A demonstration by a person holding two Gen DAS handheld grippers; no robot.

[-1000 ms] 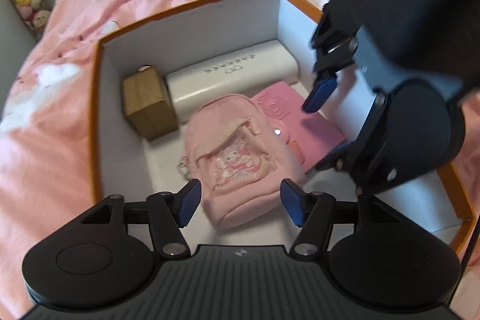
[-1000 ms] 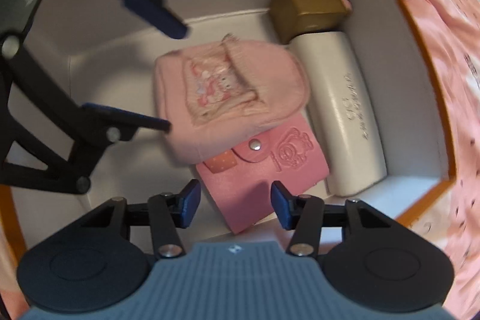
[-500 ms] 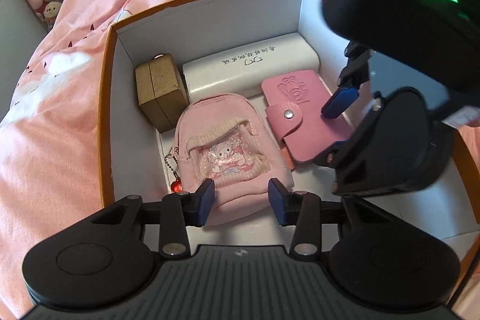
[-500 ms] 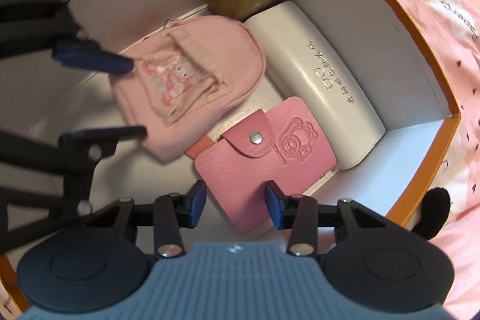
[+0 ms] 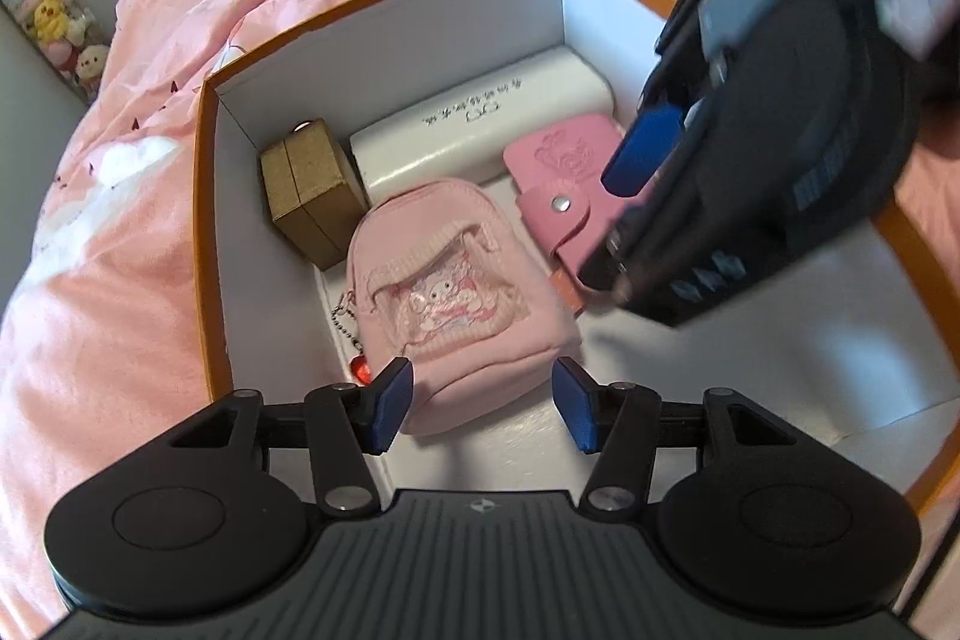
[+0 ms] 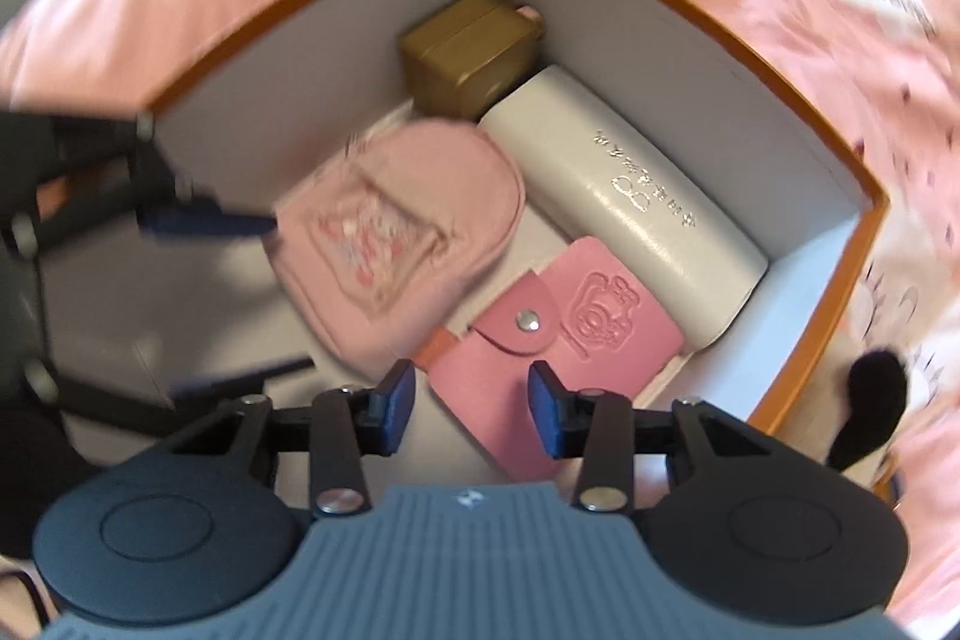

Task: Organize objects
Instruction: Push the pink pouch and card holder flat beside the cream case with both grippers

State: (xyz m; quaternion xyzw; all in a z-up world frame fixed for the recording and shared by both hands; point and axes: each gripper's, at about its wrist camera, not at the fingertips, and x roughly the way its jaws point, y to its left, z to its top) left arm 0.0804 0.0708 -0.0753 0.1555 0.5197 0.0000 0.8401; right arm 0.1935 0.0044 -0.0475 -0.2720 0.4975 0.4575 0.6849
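Observation:
An orange-rimmed white box point(image 5: 207, 220) holds a gold box point(image 5: 309, 187), a white case point(image 5: 480, 130), a pink mini backpack point(image 5: 456, 292) and a pink snap wallet point(image 5: 564, 202). My left gripper point(image 5: 482, 403) hangs over the backpack's near end, its jaws opening and its pads clear of the fabric. My right gripper point(image 6: 472, 409) hovers above the wallet point(image 6: 540, 334), its jaws closing with nothing pressed between them. One of its blue fingers point(image 5: 645, 148) covers part of the wallet in the left wrist view. The backpack point(image 6: 408, 232) lies left of the case point(image 6: 630, 202).
The box sits on pink bedding point(image 5: 108, 292) printed with small marks and lettering. Plush toys point(image 5: 54, 34) stand at the far left. A black furry object point(image 6: 870, 400) lies outside the box's right wall. Bare box floor point(image 5: 750, 370) shows at the near right.
The backpack has come off the wallet and now lies straight beside the gold box. My left jaws narrowed, then widened. My right gripper rolled and rose, and its jaws narrowed.

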